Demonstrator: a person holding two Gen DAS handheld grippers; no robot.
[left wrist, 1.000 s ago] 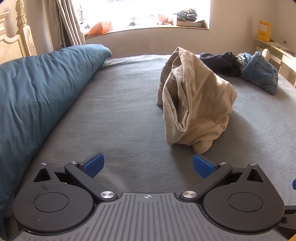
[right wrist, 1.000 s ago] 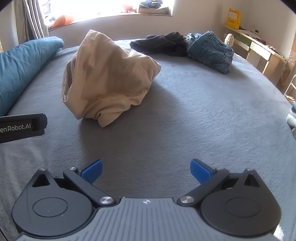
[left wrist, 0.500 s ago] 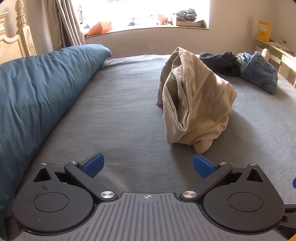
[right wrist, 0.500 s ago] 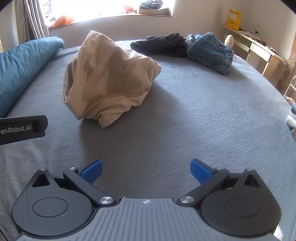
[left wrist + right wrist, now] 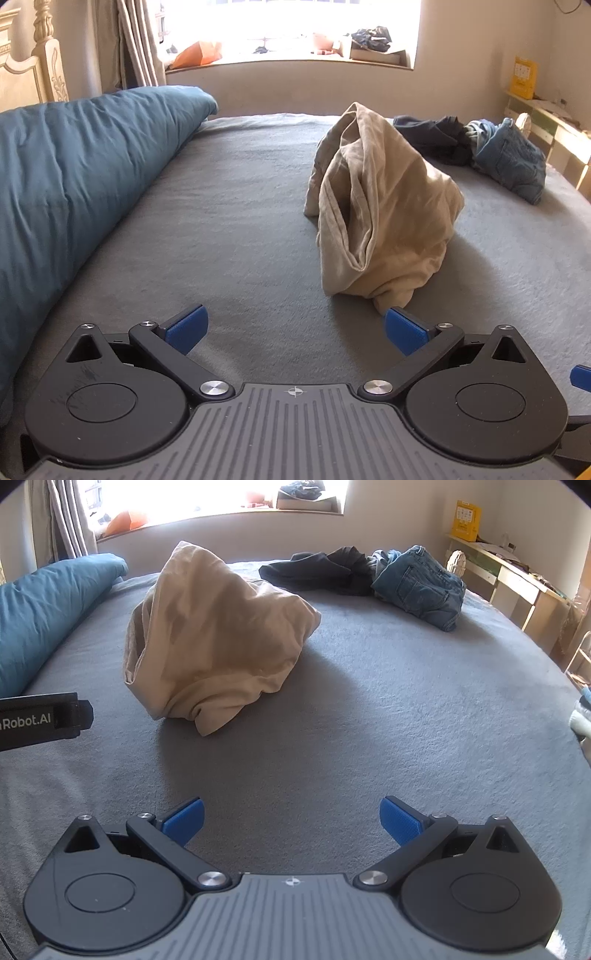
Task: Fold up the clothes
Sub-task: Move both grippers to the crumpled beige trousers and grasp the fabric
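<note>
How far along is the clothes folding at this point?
Nothing looks folded yet. The beige garment sits in a crumpled heap on the grey bed; the dark garment and jeans lie bunched behind it. Left gripper and right gripper hold nothing, jaws open. All folding remains.

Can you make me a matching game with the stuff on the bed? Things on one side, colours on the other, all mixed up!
Things:
1. heaped garment
2. jeans
3. duvet
4. bed sheet

Colours:
A. grey
B. teal blue
C. beige
D. denim blue

Pairs: 1-C, 2-D, 3-B, 4-A
</note>
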